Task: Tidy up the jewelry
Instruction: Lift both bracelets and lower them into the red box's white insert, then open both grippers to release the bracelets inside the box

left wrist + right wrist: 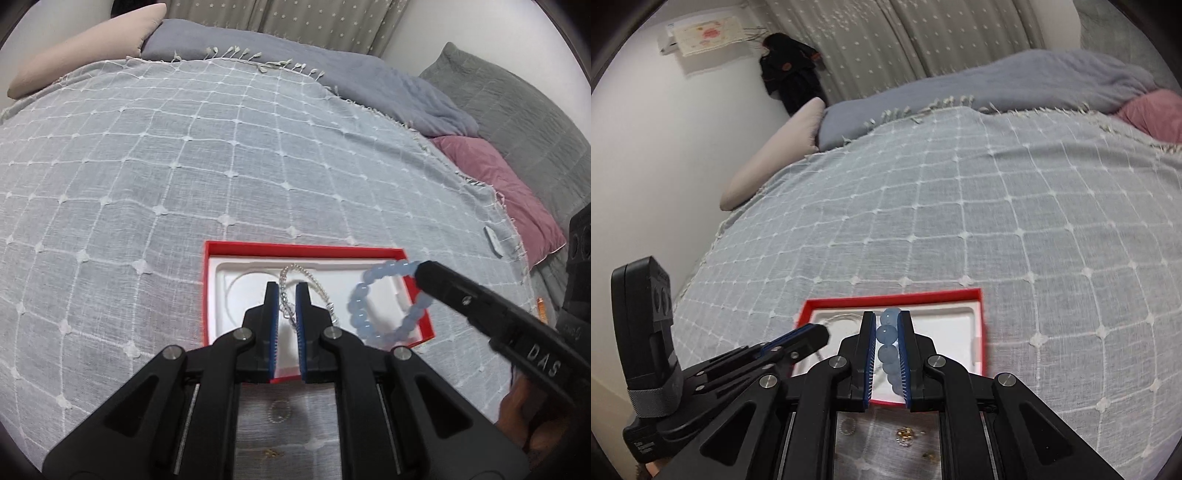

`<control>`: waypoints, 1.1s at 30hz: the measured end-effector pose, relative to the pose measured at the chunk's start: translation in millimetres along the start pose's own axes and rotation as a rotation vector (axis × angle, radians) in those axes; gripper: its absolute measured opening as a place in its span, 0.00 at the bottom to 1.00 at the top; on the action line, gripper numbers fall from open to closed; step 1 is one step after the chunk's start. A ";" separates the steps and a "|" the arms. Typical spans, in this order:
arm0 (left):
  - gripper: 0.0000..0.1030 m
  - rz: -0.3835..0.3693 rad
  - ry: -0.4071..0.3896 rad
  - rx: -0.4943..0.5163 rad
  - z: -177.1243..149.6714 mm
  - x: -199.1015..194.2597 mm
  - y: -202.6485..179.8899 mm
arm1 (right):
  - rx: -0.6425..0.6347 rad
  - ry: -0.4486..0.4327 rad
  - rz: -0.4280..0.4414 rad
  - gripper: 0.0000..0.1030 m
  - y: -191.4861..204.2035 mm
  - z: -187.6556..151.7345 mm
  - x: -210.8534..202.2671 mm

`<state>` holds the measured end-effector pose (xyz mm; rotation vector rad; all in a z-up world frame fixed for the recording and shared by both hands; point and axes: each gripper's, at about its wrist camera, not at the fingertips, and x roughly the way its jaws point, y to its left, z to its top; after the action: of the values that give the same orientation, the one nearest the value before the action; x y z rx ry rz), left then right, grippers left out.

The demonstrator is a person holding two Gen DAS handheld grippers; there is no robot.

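An open red box [314, 250] with a white moulded insert lies on the bedspread. Over its middle, my left gripper [287, 286] is shut on a string of clear beads [313, 280] that loops down into the insert. From the right, my right gripper [421, 272] holds a light blue bead bracelet [360, 310] that hangs above the box's right half. In the right wrist view the right gripper [887, 314] is shut on the blue bracelet [885, 334] above the red box [894, 296], with the left gripper [815, 335] just to its left.
The box rests on a grey checked bedspread [147, 177] over a bed. Loose small jewellery [905, 435] lies on the cloth just in front of the box. A pink pillow [495, 173] and grey blankets sit at the right, and a beige pillow [775, 155] near the wall.
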<state>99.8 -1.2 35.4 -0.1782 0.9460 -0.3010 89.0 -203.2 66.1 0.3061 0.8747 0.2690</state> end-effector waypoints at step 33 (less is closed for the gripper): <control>0.80 0.112 -0.001 0.179 -29.3 -21.6 -21.9 | -0.167 -0.065 -0.197 0.74 -10.7 -25.0 -44.6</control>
<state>60.2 -15.3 41.3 0.0390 0.9197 -0.2805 43.2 -225.1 78.6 0.0715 0.8058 0.1467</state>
